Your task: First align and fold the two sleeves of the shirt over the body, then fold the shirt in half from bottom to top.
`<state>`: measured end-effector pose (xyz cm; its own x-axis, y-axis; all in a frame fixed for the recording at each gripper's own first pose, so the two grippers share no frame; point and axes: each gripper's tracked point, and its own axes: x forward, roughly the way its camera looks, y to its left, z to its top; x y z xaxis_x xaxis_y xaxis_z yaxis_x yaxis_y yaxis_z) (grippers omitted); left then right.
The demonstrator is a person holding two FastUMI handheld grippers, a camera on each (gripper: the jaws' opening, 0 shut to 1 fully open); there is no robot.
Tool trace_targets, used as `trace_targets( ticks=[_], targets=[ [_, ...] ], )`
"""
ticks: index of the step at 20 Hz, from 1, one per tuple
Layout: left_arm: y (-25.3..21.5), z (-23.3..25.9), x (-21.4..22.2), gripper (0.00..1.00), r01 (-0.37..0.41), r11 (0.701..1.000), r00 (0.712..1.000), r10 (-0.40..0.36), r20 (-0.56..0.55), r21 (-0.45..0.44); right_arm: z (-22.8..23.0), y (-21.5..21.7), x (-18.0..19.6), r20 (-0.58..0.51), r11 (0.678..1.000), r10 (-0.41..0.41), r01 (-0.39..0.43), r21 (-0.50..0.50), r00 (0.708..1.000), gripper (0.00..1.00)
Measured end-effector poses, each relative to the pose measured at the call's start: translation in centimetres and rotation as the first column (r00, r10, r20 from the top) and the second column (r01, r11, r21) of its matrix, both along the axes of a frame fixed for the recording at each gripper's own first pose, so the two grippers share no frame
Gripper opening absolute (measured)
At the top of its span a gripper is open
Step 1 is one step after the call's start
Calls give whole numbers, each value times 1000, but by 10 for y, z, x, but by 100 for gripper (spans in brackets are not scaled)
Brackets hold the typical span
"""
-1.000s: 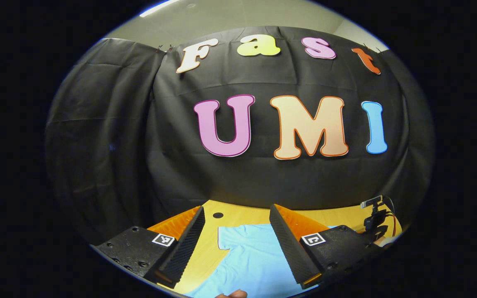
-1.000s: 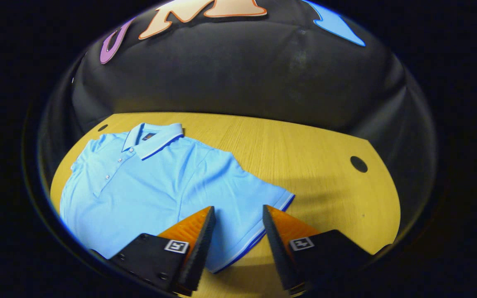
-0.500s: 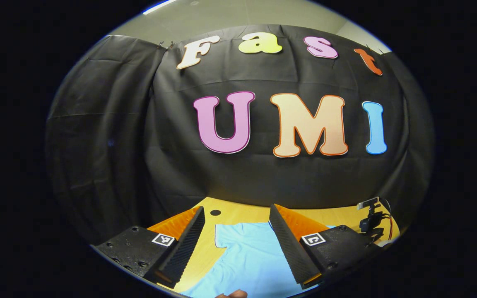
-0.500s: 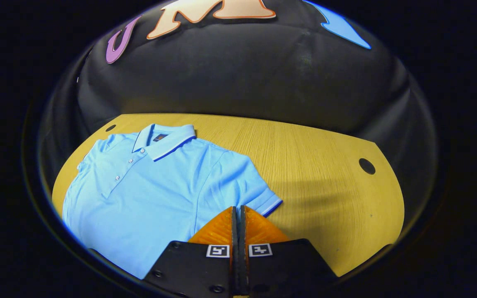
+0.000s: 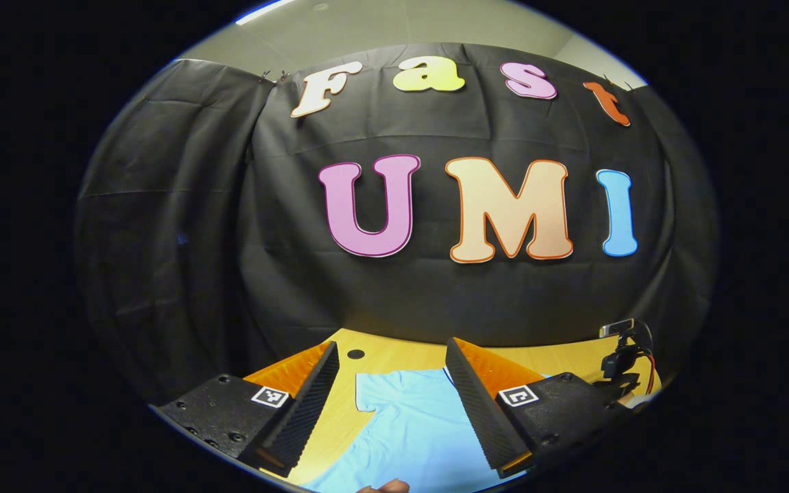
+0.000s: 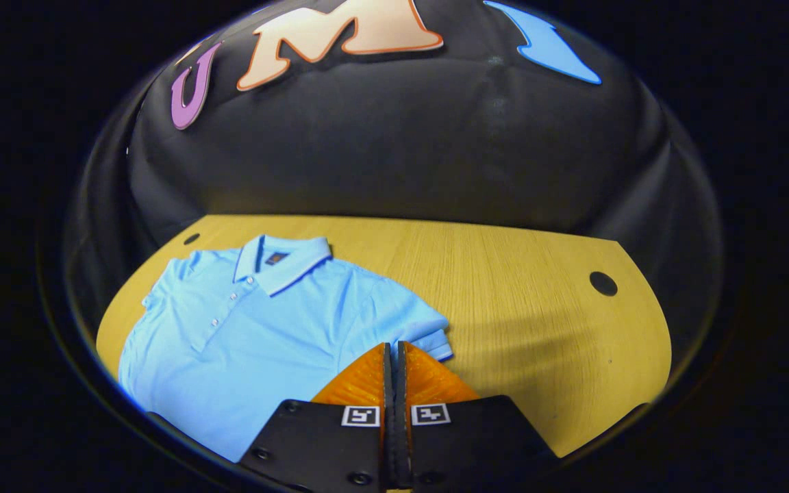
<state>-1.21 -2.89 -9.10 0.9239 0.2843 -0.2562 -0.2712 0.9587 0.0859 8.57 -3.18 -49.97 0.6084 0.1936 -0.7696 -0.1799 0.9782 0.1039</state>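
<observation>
Where collar opens, shirt (image 6: 257, 329) label (image 6: 275, 259) unreadable.

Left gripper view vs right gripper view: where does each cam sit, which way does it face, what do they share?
Left gripper view: rides the left tongs, held low and nearly level, facing the booth wall; fingers wide apart above the shirt; a fingertip at the bottom edge.
Right gripper view: rides the right tongs, tilted down over the table; fingers closed at the shirt's sleeve; collar at the far side.
Shared: the shirt, the table, the wall.
</observation>
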Motion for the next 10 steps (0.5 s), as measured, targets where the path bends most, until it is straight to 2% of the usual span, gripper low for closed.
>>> trace_targets(
  ticks=[4, 10],
  targets=[
    [2, -5, -4, 95, 9, 999, 1000, -9, 5, -32, 23, 30, 9, 49, 999, 22, -24, 34, 999, 2],
    [33, -12, -8, 95, 37, 999, 999, -37, -12, -25, 25, 87, 3, 41, 998, 49, -51, 44, 998, 2]
  ],
)
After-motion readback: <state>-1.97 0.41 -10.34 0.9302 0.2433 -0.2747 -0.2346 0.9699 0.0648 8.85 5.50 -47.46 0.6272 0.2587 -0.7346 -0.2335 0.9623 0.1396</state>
